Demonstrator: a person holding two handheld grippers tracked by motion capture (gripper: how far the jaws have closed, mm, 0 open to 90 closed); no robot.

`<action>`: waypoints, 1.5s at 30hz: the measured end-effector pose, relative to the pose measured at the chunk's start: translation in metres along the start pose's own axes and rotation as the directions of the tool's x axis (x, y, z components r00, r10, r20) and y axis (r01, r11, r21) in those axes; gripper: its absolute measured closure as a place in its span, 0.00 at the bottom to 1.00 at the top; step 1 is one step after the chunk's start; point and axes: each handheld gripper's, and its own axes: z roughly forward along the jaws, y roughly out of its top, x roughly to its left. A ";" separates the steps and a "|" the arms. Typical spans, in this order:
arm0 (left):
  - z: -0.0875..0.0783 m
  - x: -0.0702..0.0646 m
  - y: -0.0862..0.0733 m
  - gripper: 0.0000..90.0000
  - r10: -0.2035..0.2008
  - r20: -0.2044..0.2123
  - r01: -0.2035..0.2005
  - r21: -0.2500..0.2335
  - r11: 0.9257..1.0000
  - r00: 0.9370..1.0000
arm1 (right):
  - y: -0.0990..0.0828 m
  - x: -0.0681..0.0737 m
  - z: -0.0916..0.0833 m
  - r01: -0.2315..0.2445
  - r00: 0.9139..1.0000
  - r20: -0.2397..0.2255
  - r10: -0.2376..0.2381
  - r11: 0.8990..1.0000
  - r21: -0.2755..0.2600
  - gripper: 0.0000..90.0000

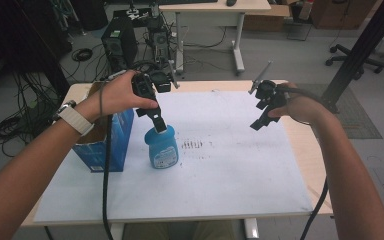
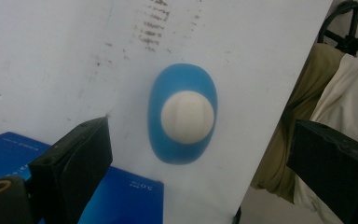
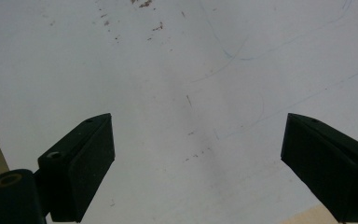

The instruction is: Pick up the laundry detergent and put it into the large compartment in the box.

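Note:
A blue bottle (image 1: 163, 148) with a white cap stands upright on the white sheet (image 1: 220, 170), just right of a blue cardboard box (image 1: 105, 145). My left gripper (image 1: 159, 125) hovers directly above the bottle, pointing down, open. In the left gripper view the bottle (image 2: 183, 115) is seen from above, its cap between and beyond my spread jaws (image 2: 200, 158), which do not touch it. My right gripper (image 1: 260, 122) hangs above the right part of the sheet, open. In the right gripper view its jaws (image 3: 198, 168) stand wide apart over bare sheet.
The blue box (image 2: 74, 196) is open-topped and sits at the table's left edge. Brown smudges (image 1: 192, 145) mark the sheet's middle. Beyond the table lie a computer tower (image 1: 120, 42), cables and a desk (image 1: 215, 10). An office chair base (image 1: 355, 57) stands at the far right.

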 end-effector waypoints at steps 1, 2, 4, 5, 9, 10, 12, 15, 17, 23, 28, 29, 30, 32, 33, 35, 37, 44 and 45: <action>0.001 0.000 0.000 0.07 0.000 0.000 0.000 0.002 1.000 1.000 | 0.000 0.000 0.000 0.002 1.000 0.000 -0.002 1.000 0.000 0.11; 0.002 0.000 0.000 0.07 0.000 0.002 0.000 0.006 1.000 1.000 | 0.000 0.000 0.000 0.003 1.000 -0.001 -0.003 1.000 0.000 0.11; 0.005 0.000 0.000 0.07 0.002 0.008 -0.002 0.012 1.000 1.000 | 0.000 0.000 0.001 0.002 1.000 -0.001 -0.002 1.000 0.001 0.11; 0.007 0.000 0.000 0.07 0.004 0.008 -0.004 0.016 1.000 1.000 | 0.000 0.000 0.001 0.003 1.000 -0.001 -0.003 1.000 0.001 0.11; 0.012 0.001 -0.001 0.08 0.007 0.007 -0.007 0.019 1.000 1.000 | 0.000 0.000 0.001 0.003 1.000 -0.002 -0.003 1.000 0.000 0.11; 0.013 0.001 -0.001 0.08 0.007 0.005 -0.007 0.018 1.000 1.000 | 0.000 0.000 0.001 0.003 1.000 -0.002 -0.003 1.000 0.001 0.11; 0.014 0.001 -0.001 0.08 0.008 0.004 -0.009 0.012 1.000 1.000 | 0.000 0.000 0.001 0.002 1.000 -0.002 -0.002 1.000 0.001 0.11; 0.016 0.001 -0.001 0.08 0.012 0.001 -0.012 0.006 1.000 1.000 | 0.000 0.000 0.001 0.002 1.000 -0.003 -0.002 1.000 0.000 0.11; 0.020 0.001 -0.001 0.07 0.013 0.002 -0.013 0.013 1.000 1.000 | 0.000 0.000 0.001 0.002 1.000 -0.005 -0.002 1.000 0.001 0.11; 0.032 0.003 -0.002 0.08 0.012 -0.003 -0.012 0.022 1.000 1.000 | 0.000 0.001 0.002 0.003 1.000 -0.006 -0.003 1.000 0.004 0.11; 0.040 0.006 -0.004 0.07 0.009 0.012 -0.009 0.022 1.000 1.000 | 0.000 0.001 0.003 0.004 1.000 -0.006 -0.004 1.000 0.004 0.11; 0.041 0.006 -0.004 0.07 0.008 0.013 -0.008 0.020 1.000 1.000 | 0.000 0.001 0.003 0.003 1.000 -0.007 -0.003 1.000 0.005 0.11; 0.042 0.007 -0.004 0.07 0.008 0.013 -0.008 0.018 1.000 1.000 | 0.000 0.001 0.003 0.004 1.000 -0.007 -0.004 1.000 0.004 0.11; 0.045 0.008 -0.005 0.07 0.004 0.008 -0.004 0.017 1.000 1.000 | 0.000 0.001 0.004 0.002 1.000 -0.008 -0.002 1.000 0.005 0.11; 0.046 0.008 -0.005 0.07 0.004 0.003 -0.004 0.015 1.000 1.000 | 0.000 0.001 0.004 0.002 1.000 -0.008 -0.001 1.000 0.007 0.11; 0.047 0.008 -0.004 0.07 0.006 -0.004 -0.006 0.012 1.000 1.000 | 0.000 0.001 0.004 0.003 1.000 -0.010 -0.002 1.000 0.005 0.11; 0.048 0.007 -0.003 0.07 0.014 -0.007 -0.014 0.010 1.000 1.000 | 0.001 0.001 0.005 0.004 1.000 -0.010 -0.004 1.000 0.006 0.11; 0.053 0.005 -0.001 0.07 0.022 -0.017 -0.021 0.013 1.000 1.000 | 0.000 0.001 0.005 0.002 1.000 -0.011 -0.002 1.000 0.008 0.11; 0.054 0.005 -0.001 0.08 0.024 -0.014 -0.024 0.014 1.000 1.000 | 0.000 0.001 0.005 0.003 1.000 -0.011 -0.003 1.000 0.006 0.11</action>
